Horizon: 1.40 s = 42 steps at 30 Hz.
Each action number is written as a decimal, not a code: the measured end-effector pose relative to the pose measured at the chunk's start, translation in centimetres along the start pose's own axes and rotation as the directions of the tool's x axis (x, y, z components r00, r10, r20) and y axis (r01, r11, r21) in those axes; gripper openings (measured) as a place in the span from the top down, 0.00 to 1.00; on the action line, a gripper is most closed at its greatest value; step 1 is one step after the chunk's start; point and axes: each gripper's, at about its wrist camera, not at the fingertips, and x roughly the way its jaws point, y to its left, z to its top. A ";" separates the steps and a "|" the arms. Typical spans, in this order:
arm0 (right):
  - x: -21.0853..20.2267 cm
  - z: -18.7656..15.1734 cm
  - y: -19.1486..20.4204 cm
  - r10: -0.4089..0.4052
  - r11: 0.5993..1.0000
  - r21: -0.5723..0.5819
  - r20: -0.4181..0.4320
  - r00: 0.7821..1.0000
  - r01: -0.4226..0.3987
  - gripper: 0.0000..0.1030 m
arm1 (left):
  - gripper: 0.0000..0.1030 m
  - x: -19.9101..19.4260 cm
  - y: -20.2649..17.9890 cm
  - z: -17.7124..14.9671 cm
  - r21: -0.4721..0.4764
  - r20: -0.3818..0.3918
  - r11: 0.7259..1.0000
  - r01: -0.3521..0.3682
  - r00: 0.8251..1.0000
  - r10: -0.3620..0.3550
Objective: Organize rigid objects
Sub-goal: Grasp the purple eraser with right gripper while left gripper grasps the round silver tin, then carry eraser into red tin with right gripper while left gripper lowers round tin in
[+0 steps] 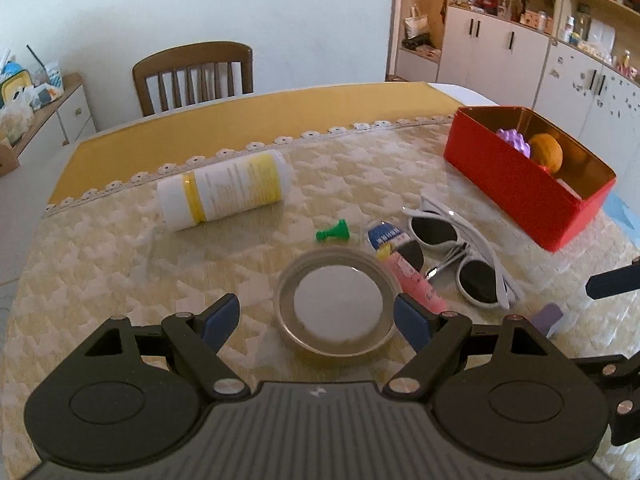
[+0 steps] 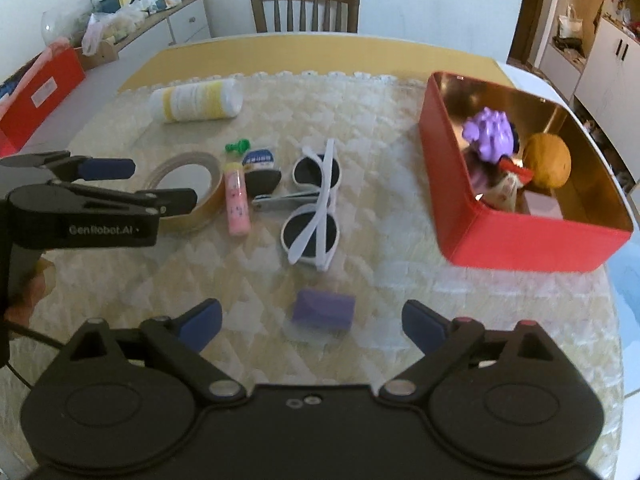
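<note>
My left gripper (image 1: 316,320) is open, its fingers on either side of a tape roll (image 1: 336,308) lying flat on the table; the roll also shows in the right wrist view (image 2: 188,188). My right gripper (image 2: 312,324) is open, with a small purple block (image 2: 323,309) between its fingers on the table. A pink tube (image 2: 237,204), white sunglasses (image 2: 316,204), a green pawn (image 2: 237,146) and a white and yellow bottle (image 2: 196,100) lie on the table. A red tin box (image 2: 516,184) at the right holds a purple toy (image 2: 489,132) and an orange ball (image 2: 547,161).
A wooden chair (image 2: 304,6) stands beyond the table's far edge. A small blue-labelled item (image 2: 260,158) and nail clippers (image 2: 284,201) lie beside the sunglasses. A sideboard with clutter (image 2: 132,4) stands at the far left, cupboards (image 1: 520,40) at the right.
</note>
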 end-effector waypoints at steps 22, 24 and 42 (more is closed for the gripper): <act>2.0 -0.5 0.1 -0.047 0.998 0.049 -0.025 0.999 0.048 0.42 | 0.18 2.6 -1.4 -0.4 0.096 0.012 0.995 0.001 1.000 -0.002; 2.0 -0.5 0.1 -0.050 0.998 0.048 -0.020 0.999 0.051 0.47 | 0.18 2.8 -1.2 -0.3 0.081 0.003 0.997 0.012 1.000 -0.012; 1.2 -0.9 -0.2 -0.079 0.997 0.017 -0.010 0.997 0.079 0.66 | 0.25 2.1 -1.3 -0.3 0.078 0.002 0.997 -0.009 1.000 0.009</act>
